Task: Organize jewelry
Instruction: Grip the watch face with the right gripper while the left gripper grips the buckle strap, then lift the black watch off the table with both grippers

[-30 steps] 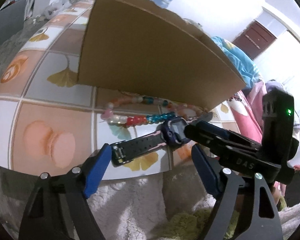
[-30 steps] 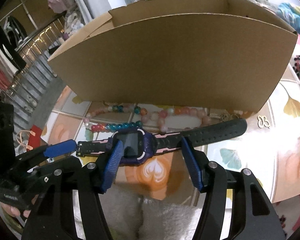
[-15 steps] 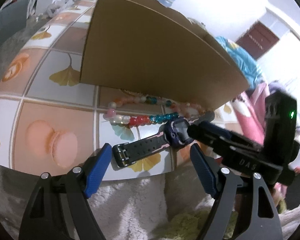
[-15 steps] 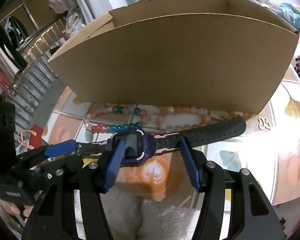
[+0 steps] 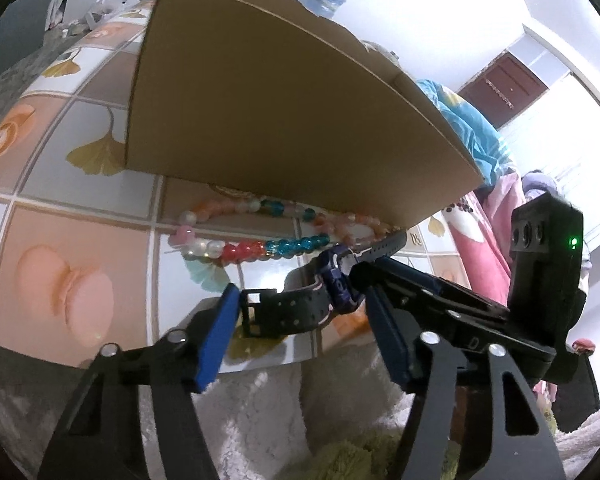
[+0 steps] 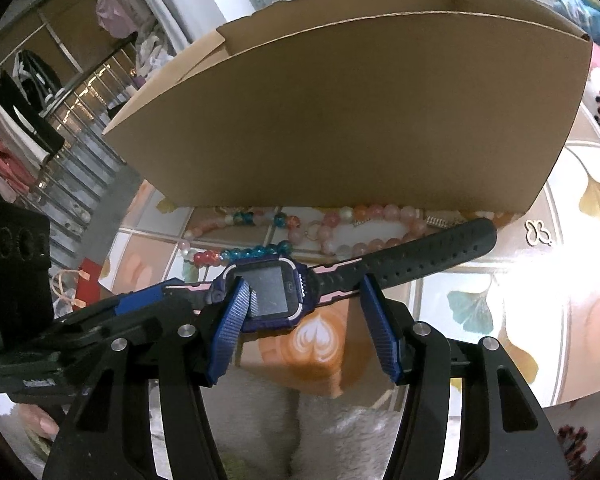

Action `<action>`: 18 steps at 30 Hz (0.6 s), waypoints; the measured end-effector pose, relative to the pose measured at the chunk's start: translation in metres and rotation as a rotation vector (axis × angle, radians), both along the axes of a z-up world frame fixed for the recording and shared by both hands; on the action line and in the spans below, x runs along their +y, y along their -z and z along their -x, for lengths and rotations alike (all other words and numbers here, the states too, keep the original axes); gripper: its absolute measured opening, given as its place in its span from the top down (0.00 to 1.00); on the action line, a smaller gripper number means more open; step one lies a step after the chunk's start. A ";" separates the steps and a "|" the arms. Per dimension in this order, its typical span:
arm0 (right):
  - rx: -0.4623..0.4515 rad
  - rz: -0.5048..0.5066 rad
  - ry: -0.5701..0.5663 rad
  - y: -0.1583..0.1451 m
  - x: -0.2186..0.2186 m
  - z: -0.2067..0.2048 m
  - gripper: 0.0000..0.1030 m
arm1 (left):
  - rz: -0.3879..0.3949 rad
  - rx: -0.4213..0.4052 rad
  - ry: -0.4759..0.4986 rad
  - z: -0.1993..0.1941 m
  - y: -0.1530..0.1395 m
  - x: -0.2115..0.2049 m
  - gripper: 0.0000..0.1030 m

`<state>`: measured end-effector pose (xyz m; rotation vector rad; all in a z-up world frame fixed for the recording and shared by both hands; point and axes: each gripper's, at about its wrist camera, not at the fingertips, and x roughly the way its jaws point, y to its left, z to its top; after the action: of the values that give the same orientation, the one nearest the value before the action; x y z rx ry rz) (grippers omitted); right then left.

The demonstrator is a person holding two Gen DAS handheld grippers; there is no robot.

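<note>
Tabletop (image 6: 479,320) edge: watch (image 6: 276,292) between both open grippers.

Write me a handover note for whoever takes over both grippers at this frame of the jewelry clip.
Left gripper: open, jaws on either side of the buckle end of the strap, apparently not clamped.
Right gripper: open around the face of the purple kids' smartwatch with black-and-pink strap; one blue pad overlaps the screen edge, grip not confirmed.
Watch looks raised at the buckle end, near the table edge, in front of the brown cardboard box.
The multicoloured bead strand and the pink bead bracelet lie on the patterned tabletop against the box.
Done: nothing visibly boxed; the box floor is hidden.
Left: secure the watch, box it, then the beads.
</note>
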<state>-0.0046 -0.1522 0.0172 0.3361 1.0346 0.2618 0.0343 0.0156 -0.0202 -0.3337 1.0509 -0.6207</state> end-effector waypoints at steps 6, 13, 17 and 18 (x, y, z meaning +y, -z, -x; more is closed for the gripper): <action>0.005 -0.036 0.013 0.000 -0.005 0.001 0.47 | -0.018 -0.013 0.017 0.001 0.001 -0.006 0.66; 0.012 -0.058 0.028 0.000 -0.015 0.008 0.47 | -0.083 -0.071 0.052 0.003 -0.007 -0.013 0.77; -0.023 -0.032 0.074 -0.010 -0.037 0.021 0.47 | -0.091 -0.070 0.053 0.002 -0.006 -0.009 0.77; -0.030 -0.020 0.090 -0.012 -0.044 0.022 0.47 | -0.093 -0.070 0.053 0.002 -0.005 -0.008 0.77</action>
<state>-0.0262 -0.1958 0.0296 0.3943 0.9848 0.1957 0.0326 0.0074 -0.0150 -0.2022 1.0203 -0.6245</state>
